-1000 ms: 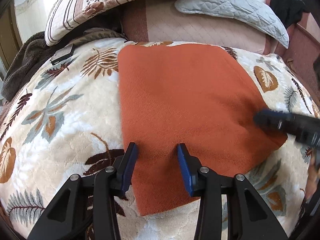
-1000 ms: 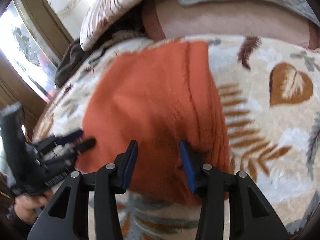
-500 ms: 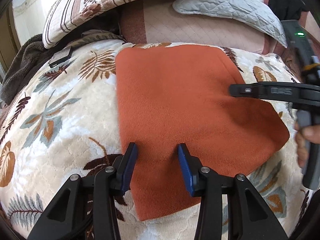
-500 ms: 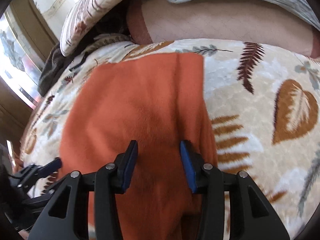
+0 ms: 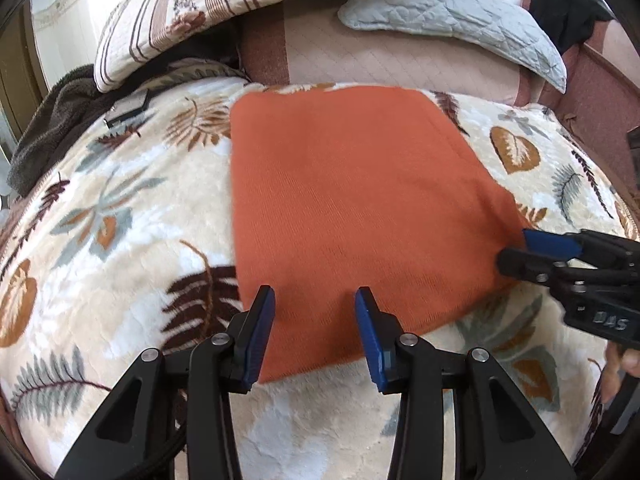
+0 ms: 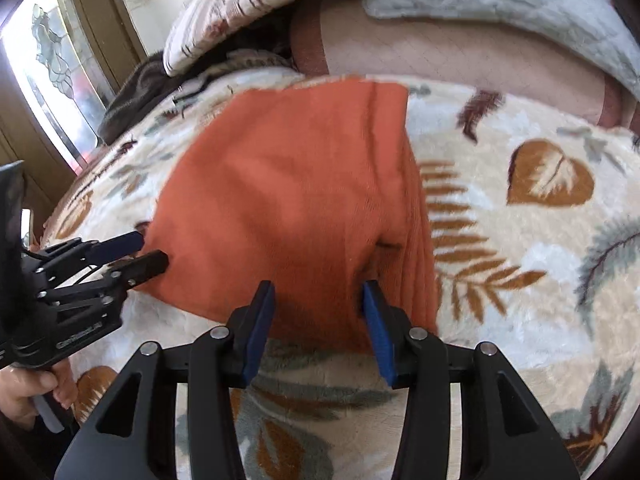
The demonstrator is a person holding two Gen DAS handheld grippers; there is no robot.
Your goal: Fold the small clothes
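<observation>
An orange knit garment (image 5: 352, 208) lies flat, folded into a rough rectangle, on a leaf-patterned blanket (image 5: 120, 216). My left gripper (image 5: 315, 304) is open, its fingers straddling the garment's near left corner. My right gripper (image 6: 318, 300) is open over the garment's (image 6: 288, 200) near right edge, where folded layers show. In the left wrist view the right gripper (image 5: 516, 250) sits at the garment's right corner. In the right wrist view the left gripper (image 6: 154, 252) sits at the left corner.
A striped quilt (image 5: 248, 4) and a grey quilted pillow (image 5: 460, 28) lie at the back. A dark fuzzy blanket (image 5: 52, 120) is heaped at the back left. A window (image 6: 48, 80) is on the far left of the right wrist view.
My right gripper has dropped from above the garment's right side down to its near right corner. The left gripper has stayed at the near left corner.
</observation>
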